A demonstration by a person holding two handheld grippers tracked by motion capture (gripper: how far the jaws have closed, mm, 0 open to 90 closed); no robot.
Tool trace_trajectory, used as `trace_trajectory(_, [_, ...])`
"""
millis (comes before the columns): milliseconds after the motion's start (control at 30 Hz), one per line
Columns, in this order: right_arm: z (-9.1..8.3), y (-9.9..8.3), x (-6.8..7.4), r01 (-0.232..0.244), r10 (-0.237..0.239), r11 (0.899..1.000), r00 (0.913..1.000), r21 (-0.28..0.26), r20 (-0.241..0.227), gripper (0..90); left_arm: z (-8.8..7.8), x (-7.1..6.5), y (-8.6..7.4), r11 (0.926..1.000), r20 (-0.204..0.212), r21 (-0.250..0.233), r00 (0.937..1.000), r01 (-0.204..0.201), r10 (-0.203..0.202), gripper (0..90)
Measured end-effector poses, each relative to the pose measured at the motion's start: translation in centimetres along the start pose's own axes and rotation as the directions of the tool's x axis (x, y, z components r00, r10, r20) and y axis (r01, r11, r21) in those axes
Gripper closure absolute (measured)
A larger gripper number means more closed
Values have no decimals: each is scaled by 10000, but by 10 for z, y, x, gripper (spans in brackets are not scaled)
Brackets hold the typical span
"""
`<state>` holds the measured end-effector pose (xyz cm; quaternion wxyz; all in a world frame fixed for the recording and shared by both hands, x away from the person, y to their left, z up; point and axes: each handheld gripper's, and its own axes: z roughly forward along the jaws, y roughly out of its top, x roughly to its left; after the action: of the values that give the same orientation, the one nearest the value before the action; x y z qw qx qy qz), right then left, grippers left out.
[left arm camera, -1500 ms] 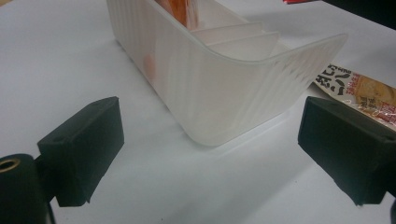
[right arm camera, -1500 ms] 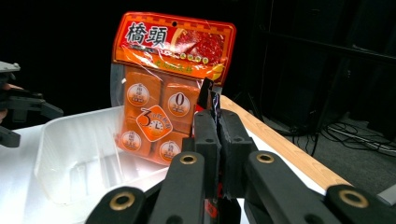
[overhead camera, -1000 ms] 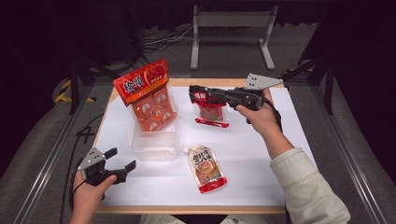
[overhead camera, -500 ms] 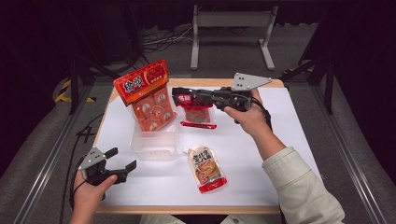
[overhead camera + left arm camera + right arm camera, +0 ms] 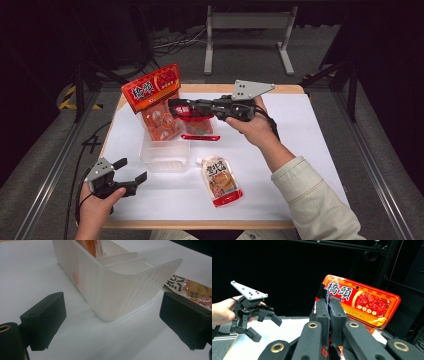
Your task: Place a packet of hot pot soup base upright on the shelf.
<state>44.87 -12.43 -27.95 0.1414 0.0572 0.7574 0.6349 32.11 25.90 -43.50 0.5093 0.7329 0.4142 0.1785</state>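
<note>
My right gripper (image 5: 175, 106) points left over the far middle of the table, shut on the top edge of a small red pouch (image 5: 198, 124) that hangs below it. In the right gripper view the jaws (image 5: 329, 305) are pressed together on that thin edge. A tall red-orange snack bag (image 5: 152, 97) stands in a translucent bin (image 5: 165, 159), just left of the fingertips. A second pouch (image 5: 222, 181) lies flat near the front. My left gripper (image 5: 127, 172) rests open at the front left; in its own view the bin (image 5: 120, 292) is just ahead of the jaws.
The white table's front edge (image 5: 210, 222) is close to the left hand. Dark floor, metal rails and a grey stand (image 5: 247, 22) surround the table. The right half of the tabletop (image 5: 310, 135) is bare. The flat pouch (image 5: 191, 287) lies right of the bin.
The right gripper has carried the red pouch leftward, from the table's middle to beside the snack bag. The left gripper has stayed in place, open.
</note>
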Motion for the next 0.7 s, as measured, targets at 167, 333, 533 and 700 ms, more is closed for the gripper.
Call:
trace_trajectory(167, [9, 1, 2, 88, -88, 10000, 9999, 26, -71, 876, 0, 0, 0, 10000, -6, 51, 10000, -11, 11, 78])
trace_trajectory(333, [21, -1, 2, 49, -47, 10000, 9999, 81, -153, 876, 2, 0, 0, 10000, 25, 55, 10000, -5, 5, 78])
trace_trajectory(533, [35, -6, 2, 34, -31, 9999, 9997, 136, -246, 876, 2, 0, 0, 10000, 57, 36, 10000, 0, 0, 78])
trace_trajectory(700, [47, -13, 2, 16, -7, 9996, 9995, 278, -331, 876, 2, 1, -1, 10000, 64, 39, 10000, -32, 32, 78])
